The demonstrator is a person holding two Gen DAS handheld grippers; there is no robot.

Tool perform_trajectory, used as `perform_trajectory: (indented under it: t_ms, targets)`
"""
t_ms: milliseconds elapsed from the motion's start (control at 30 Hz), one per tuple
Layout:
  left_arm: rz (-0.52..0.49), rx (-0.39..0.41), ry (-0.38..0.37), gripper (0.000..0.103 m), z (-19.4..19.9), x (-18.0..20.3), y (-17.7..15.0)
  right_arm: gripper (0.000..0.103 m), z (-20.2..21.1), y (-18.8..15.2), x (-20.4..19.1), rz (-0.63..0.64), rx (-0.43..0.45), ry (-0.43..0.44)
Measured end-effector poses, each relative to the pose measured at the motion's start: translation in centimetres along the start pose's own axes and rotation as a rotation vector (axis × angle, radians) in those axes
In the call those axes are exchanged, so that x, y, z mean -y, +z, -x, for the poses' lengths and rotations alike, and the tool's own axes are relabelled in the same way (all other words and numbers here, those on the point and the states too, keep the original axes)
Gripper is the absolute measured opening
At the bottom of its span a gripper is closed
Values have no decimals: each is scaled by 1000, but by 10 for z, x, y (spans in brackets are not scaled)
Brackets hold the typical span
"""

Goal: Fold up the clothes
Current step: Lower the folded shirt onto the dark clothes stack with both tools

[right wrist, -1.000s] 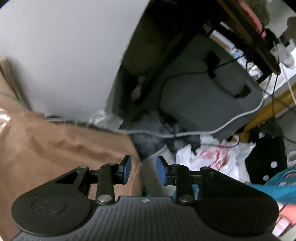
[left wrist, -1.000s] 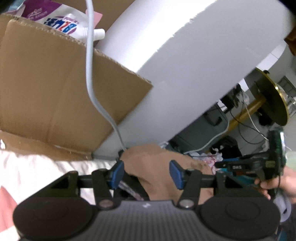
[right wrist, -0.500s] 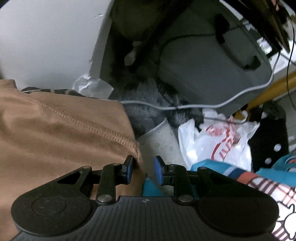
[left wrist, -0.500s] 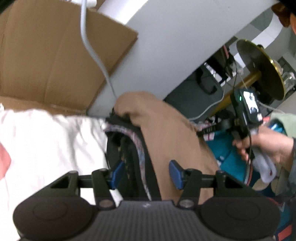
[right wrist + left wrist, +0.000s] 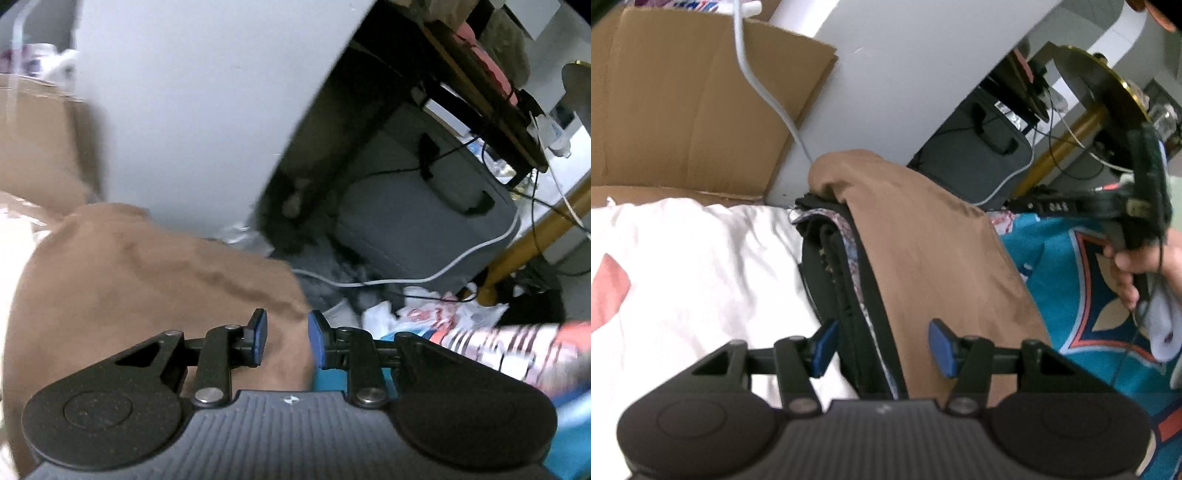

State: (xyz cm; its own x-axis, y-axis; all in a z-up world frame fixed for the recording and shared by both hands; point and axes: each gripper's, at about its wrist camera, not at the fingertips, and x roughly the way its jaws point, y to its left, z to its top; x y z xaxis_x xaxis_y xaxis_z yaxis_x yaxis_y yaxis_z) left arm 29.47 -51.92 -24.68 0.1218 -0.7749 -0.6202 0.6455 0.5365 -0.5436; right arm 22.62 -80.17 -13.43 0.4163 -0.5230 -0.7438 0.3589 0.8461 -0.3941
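Left hand-held gripper (image 5: 882, 347) tilted down, jaws apart astride brown garment (image 5: 934, 251); right hand-held gripper (image 5: 284, 338) tilted down, unclamped over garment edge.

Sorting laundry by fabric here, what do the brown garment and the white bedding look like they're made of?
Brown garment: looks like soft matte brushed or suede-like cloth, with a faint nap and no sheen. White bedding: probably smooth woven cotton, with soft rumpled creases.

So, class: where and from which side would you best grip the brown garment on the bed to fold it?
Take the brown garment at its stitched hem corner, coming from the side over the teal patterned sheet. That edge lies free and thin there, while the other side is draped over the dark folded stack. The right gripper already has that corner between its jaws; I judge the pads not yet pressing.
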Motion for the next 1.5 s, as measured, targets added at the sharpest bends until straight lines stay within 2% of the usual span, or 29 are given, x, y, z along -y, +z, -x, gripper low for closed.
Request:
perform_trajectory:
  t_ms: [67,200,500,567,800,1000,1200,1367,1500]
  targets:
    - [-8,2,8,57,6,3,-2,22,11,-15,-2,-19,29,17]
    - [-22,9,-2,48,12,7,-6,18,23,-48,-5,-28,93,24]
    - [-65,-14,4,47,-2,16,-19,14,17,-107,0,-65,187,-8]
    - [-72,-22,5,47,-7,17,-21,9,10,-116,-3,-59,185,-7]
    - [-87,-38,-8,47,-18,16,-28,8,-17,-142,-8,-49,129,-53]
    - [-118,-76,-34,47,-24,19,-41,7,-22,-161,-8,-28,123,-75]
    - [-145,-129,-67,47,-29,23,-64,7,-15,-181,-12,-5,129,-115]
    - [-128,-159,-93,47,-28,26,-76,7,1,-197,-12,-39,119,-118]
    - [-124,-190,-93,37,-24,27,-83,7,15,-211,-4,-92,95,-99]
